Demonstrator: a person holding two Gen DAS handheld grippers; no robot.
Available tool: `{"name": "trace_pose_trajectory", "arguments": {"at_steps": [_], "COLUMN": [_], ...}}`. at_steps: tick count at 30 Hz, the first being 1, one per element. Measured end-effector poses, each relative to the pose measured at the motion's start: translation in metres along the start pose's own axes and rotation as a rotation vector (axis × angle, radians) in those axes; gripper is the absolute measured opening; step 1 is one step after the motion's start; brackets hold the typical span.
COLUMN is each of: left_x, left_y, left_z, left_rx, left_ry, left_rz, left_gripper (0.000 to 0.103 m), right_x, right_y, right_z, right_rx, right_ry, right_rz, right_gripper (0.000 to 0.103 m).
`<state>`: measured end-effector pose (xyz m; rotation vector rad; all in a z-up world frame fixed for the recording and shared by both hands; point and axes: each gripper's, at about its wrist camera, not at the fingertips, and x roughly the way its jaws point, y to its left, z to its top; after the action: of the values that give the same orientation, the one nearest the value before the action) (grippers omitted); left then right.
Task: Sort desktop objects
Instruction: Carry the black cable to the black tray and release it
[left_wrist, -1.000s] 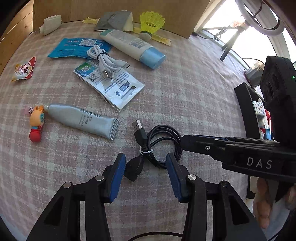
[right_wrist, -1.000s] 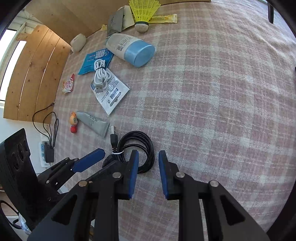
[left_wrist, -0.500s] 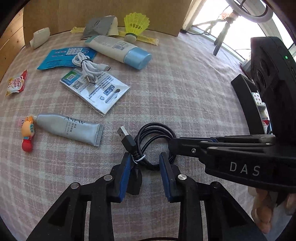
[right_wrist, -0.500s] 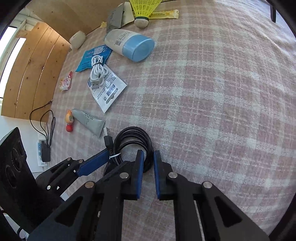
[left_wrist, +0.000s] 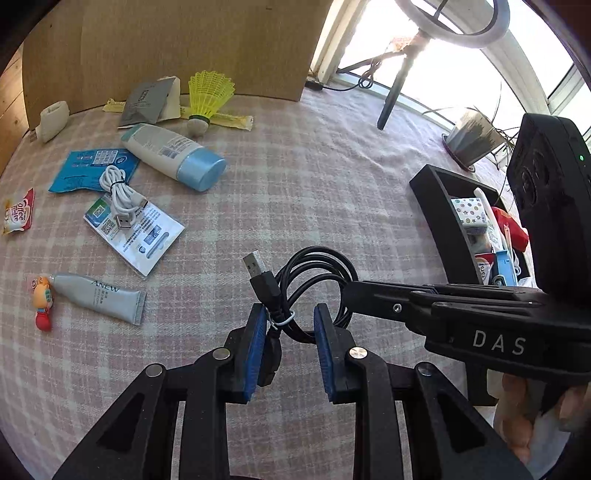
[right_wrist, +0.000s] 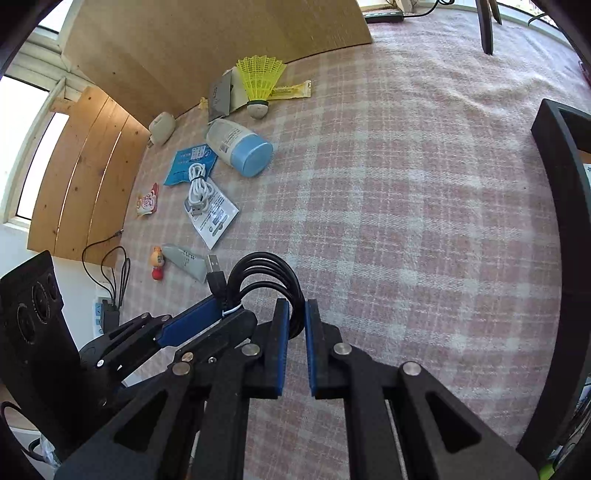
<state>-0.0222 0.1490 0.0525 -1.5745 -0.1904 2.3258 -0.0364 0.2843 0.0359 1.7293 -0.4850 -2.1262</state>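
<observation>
A coiled black USB cable (left_wrist: 317, 258) hangs just above the pink checked cloth, held from both sides. My left gripper (left_wrist: 290, 314) is shut on the tied neck of the coil, with one black plug against its left pad. My right gripper (right_wrist: 295, 306) pinches the coil's loop (right_wrist: 258, 262); its jaws are still closing, with the cable between the blue pads. In the left wrist view the right gripper (left_wrist: 351, 288) reaches in from the right. The left gripper's blue pad (right_wrist: 192, 317) shows at lower left in the right wrist view.
A black tray (left_wrist: 436, 206) with several small items stands at the right edge. At far left lie a white cable (left_wrist: 118, 188), a lotion bottle (left_wrist: 173, 155), a yellow shuttlecock (left_wrist: 207, 96), a grey tube (left_wrist: 99, 295), a small toy (left_wrist: 42, 302) and packets. A cardboard wall stands behind.
Both grippers closed on the black cable, which lay flat on the cloth between open jaws. Both have since risen with it, and the cable has lifted off the cloth.
</observation>
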Motion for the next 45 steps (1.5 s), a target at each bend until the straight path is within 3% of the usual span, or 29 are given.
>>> {"name": "trace_pose_trajectory", "arguments": {"at_steps": [10,24,30,37,45], "left_x": [0.006,0.030,0.029,0.014,0.016], "left_y": [-0.104,-0.271,-0.326,-0.347,-0.314], "left_z": [0.021,0.029,0.029,0.030,0.036], "left_rx": [0.148,0.367,0.407,0.445,0.393], "left_ry": [-0.011,0.042,0.074,0.032,0.036], "left_rz": [-0.072,-0.212,-0.333,-0.322,-0.261], "left_gripper": [0.024,0.024,0.026,0.026,0.026], "right_x": [-0.084,-0.207,-0.258,-0.292,-0.274], "right_y": [-0.069,-0.192,-0.232,-0.249,-0.233], "right_z": [-0.010,-0.052,-0.064,-0.073,-0.063], "right_rx": [0.089,0.278,0.350,0.383,0.338], "right_ry": [-0.131,-0.315,-0.407,-0.470,-0.431], "right_rz": [-0.051,-0.153,-0.205,-0.213,-0.190], "right_gripper": [0.009,0.009,0.010,0.012,0.012]}}
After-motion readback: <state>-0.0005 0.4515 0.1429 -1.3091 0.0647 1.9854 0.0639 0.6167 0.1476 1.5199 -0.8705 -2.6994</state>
